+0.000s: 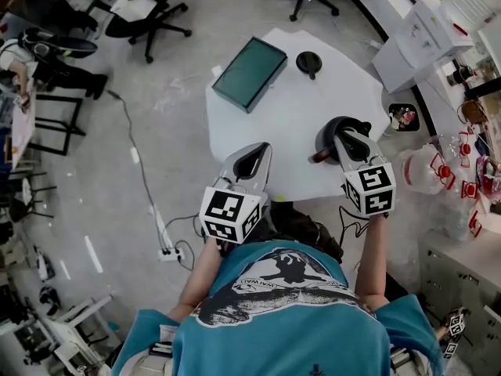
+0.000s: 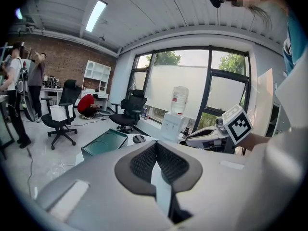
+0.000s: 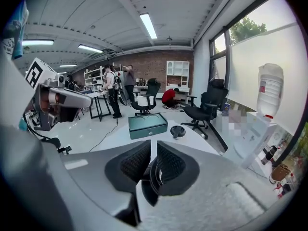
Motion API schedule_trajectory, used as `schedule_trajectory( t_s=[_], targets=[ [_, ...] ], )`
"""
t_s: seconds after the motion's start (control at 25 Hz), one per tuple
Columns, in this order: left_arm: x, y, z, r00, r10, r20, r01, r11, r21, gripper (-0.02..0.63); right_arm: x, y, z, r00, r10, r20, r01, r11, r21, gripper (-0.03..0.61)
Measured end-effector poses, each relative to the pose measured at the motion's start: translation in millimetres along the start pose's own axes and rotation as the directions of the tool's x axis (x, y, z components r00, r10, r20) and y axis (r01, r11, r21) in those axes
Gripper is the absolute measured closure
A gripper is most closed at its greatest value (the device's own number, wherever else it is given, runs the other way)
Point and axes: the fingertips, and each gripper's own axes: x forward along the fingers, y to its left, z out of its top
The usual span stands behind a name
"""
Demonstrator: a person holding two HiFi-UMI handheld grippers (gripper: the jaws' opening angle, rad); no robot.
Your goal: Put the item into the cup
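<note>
A black cup (image 1: 329, 135) stands near the front right of the white table (image 1: 290, 116). My right gripper (image 1: 342, 135) sits over its right side, jaws almost together with the cup's thin rim (image 3: 155, 177) between the pads. A small brownish item (image 1: 319, 157) lies against the cup's near-left edge. My left gripper (image 1: 258, 149) hovers over the table's front edge, to the left of the cup. Its pads (image 2: 144, 160) meet at the tips with nothing in them. From it, the right gripper (image 2: 211, 134) shows to the right.
A green box (image 1: 250, 73) lies at the table's far left and a black lid (image 1: 308, 61) at the far middle. Office chairs (image 1: 153, 14) stand behind. A power strip (image 1: 166, 249) and cable lie on the floor at left. White cabinets (image 1: 423, 37) and clutter line the right.
</note>
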Motion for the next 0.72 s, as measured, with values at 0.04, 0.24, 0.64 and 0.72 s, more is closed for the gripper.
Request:
schedule_trajectory(
  t_s=[0.04,0.24,0.64,0.72],
  targets=[
    [-1.5,1.8,-0.2,1.000,0.002,0.002,-0.002,1.000,-0.001,0.595,-0.1,2.7,1.5,1.000,0.001,0.005,-0.001,1.000,0.001,0.535],
    [-12.5,10.3,-4.5,1.000,0.008,0.002,-0.008,1.000,-0.005,0.595,-4.2,18.6,8.2,1.000,-0.001,0.028,0.001,1.000,0.007,0.536],
    [-61.2,26.6,-17.7,0.999,0.033,0.022,-0.032,0.999,-0.026,0.595,-15.3,78.4,17.1,0.995,0.033,0.090,-0.038,0.998,0.057,0.535],
    [-74.2,29.0,-22.3,0.999,0.040,0.027,-0.039,0.999,-0.031,0.595,-18.5,97.4,17.7,0.993,0.053,0.104,-0.060,0.996,0.062,0.535]
  ],
)
